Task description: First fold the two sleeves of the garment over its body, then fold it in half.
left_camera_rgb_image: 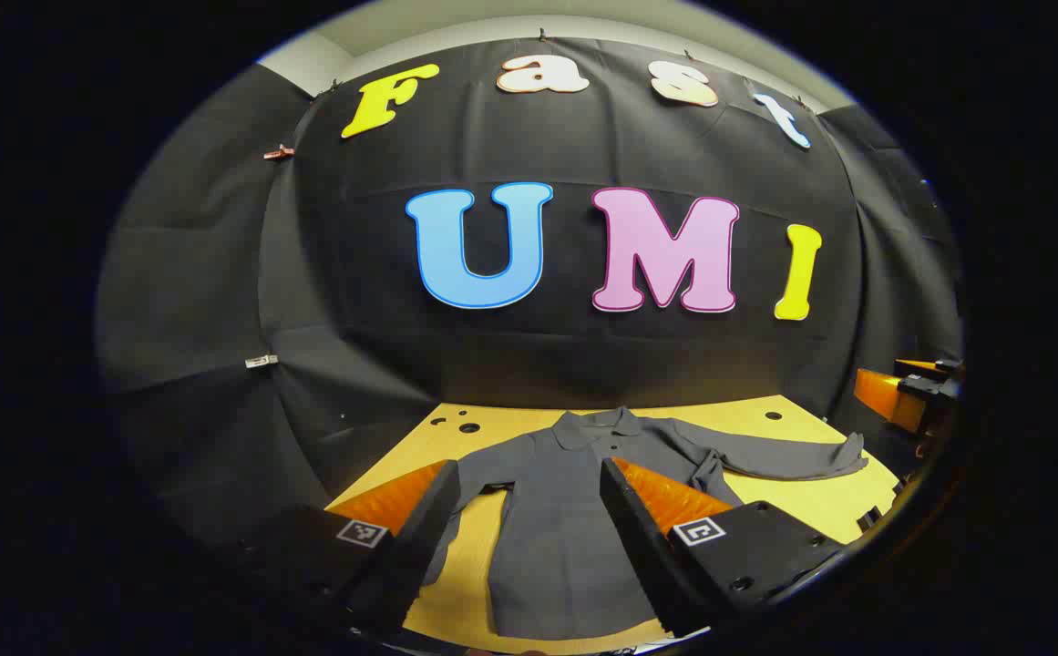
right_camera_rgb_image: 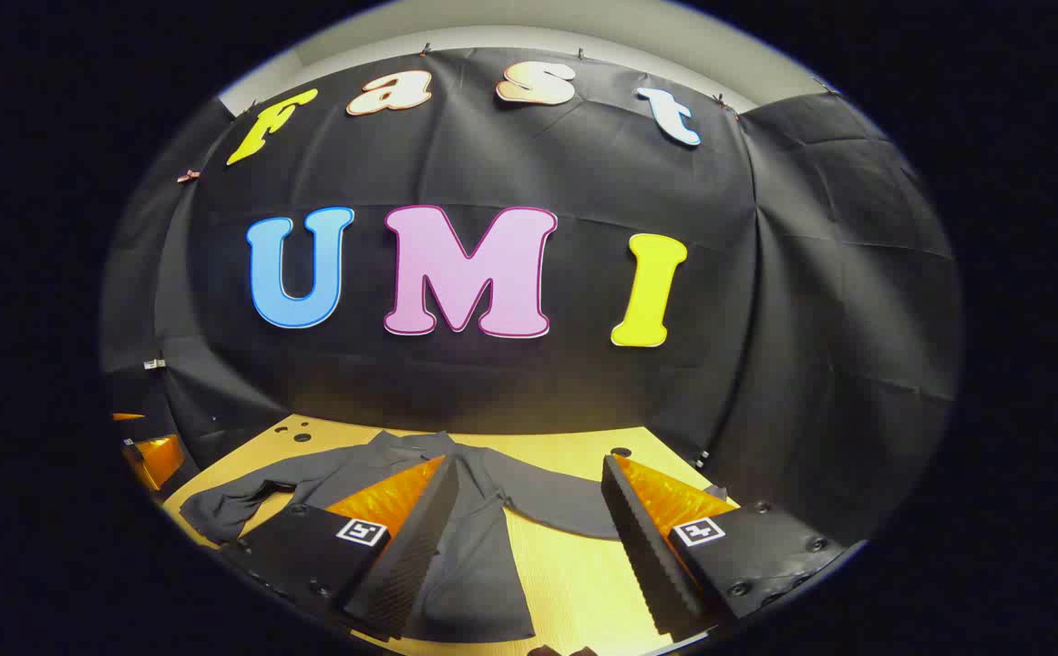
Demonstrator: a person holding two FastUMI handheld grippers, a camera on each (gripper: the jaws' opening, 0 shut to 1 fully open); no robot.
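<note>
Left tool (left_camera_rgb_image: 529, 510) – fingers spread wide, nothing between them, held above the bench (left_camera_rgb_image: 765, 428) over the near part of the garment (left_camera_rgb_image: 556, 528). Right tool (right_camera_rgb_image: 529, 528) likewise released, fingers apart, empty, hovering over the garment's side and a strip of bare bench. In the left gripper view the other tool's orange edge shows at the far right rim; in the right gripper view an orange edge shows at the far left rim.

Garment: dark grey long-sleeved shirt with collar (left_camera_rgb_image: 597, 424), lying flat on the yellow bench, collar toward the booth's wall, hem toward the tools.

Sleeves: one sleeve (left_camera_rgb_image: 793, 456) stretches out sideways from the body, cuff near the bench edge, a little rumpled near the shoulder. The other sleeve (right_camera_rgb_image: 228, 506) also lies out to its side, loosely creased. Neither lies over the body.

Progress, as I judge it – nothing folded yet. Both sleeve folds and the half fold are left. Likely first step: lower a tool to a cuff and pinch it.
</note>
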